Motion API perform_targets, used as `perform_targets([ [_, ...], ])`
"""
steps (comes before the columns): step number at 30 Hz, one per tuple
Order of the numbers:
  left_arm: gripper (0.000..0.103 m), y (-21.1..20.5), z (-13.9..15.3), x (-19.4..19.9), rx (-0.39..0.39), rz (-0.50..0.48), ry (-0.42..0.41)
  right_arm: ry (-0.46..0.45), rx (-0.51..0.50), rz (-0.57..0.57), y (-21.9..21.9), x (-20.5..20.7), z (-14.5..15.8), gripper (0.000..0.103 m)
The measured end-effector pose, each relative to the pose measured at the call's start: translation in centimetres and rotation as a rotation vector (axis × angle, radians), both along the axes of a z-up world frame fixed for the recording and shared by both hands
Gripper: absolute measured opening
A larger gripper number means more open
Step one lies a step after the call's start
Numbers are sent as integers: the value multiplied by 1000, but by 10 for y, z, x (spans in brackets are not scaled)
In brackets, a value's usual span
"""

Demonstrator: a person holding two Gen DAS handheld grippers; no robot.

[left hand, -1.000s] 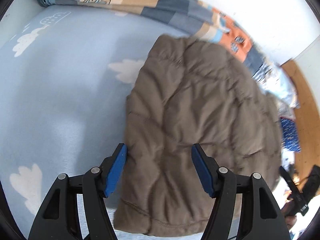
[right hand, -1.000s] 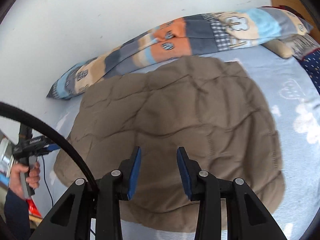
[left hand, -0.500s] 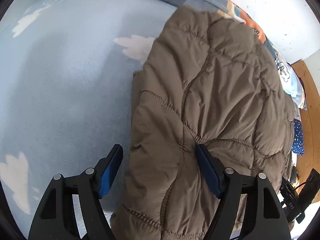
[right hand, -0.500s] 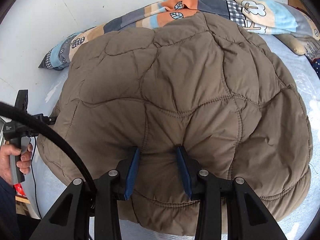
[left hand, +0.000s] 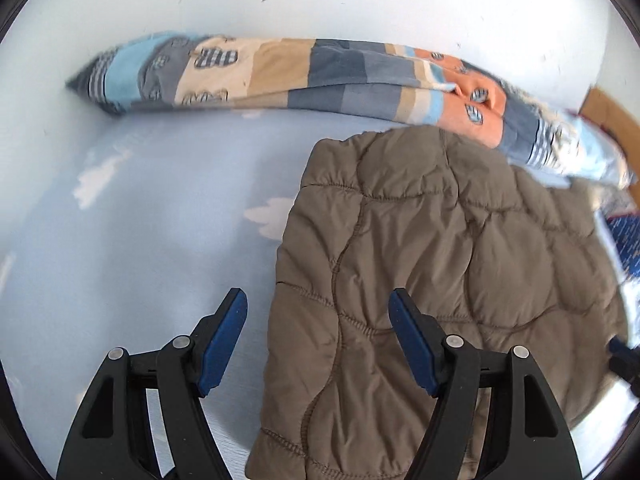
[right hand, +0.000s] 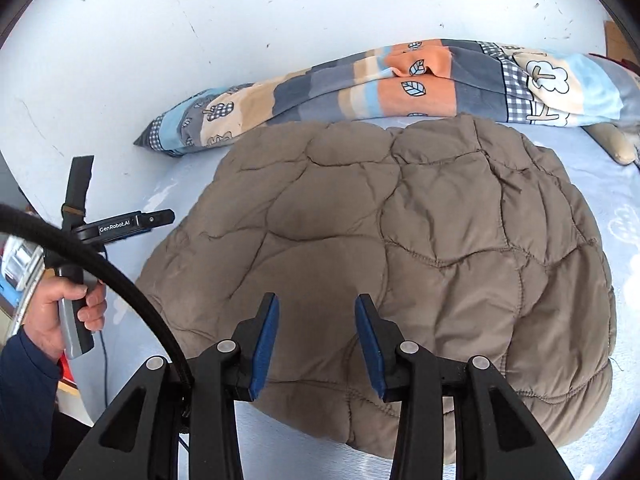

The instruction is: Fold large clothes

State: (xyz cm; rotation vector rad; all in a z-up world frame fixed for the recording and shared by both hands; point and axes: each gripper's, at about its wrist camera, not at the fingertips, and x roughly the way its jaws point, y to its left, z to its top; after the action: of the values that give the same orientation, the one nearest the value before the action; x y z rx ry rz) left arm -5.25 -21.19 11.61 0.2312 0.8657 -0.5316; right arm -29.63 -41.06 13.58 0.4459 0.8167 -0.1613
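Note:
A brown quilted jacket (left hand: 432, 264) lies folded in a thick bundle on the light blue bed sheet (left hand: 140, 240). In the right wrist view the jacket (right hand: 400, 248) fills the middle. My left gripper (left hand: 318, 336) is open and empty, held above the jacket's left edge. My right gripper (right hand: 316, 340) is open and empty above the jacket's near edge. The left gripper also shows in the right wrist view (right hand: 156, 218), held in a hand off the jacket's left side.
A patchwork blanket (left hand: 320, 76) lies rolled along the white wall (left hand: 320, 0) behind the jacket; it also shows in the right wrist view (right hand: 400, 84). A dark blue dotted cloth (left hand: 624, 240) lies at the far right. A black cable (right hand: 100, 272) crosses the right wrist view.
Both grippers have pulled back and up from the jacket. The jacket lies still in its folded bundle. More of the wall and blanket shows now.

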Motion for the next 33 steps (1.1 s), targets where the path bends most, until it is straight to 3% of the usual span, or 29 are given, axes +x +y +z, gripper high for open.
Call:
perform_targets([
  [12,73,-43,2,-41,125,-102,-215,13,-10,-33,-2,-1,-6,47],
  [33,73,-66,-16,-63,222,-168,-271,86,12,-9,1,8,-29,55],
])
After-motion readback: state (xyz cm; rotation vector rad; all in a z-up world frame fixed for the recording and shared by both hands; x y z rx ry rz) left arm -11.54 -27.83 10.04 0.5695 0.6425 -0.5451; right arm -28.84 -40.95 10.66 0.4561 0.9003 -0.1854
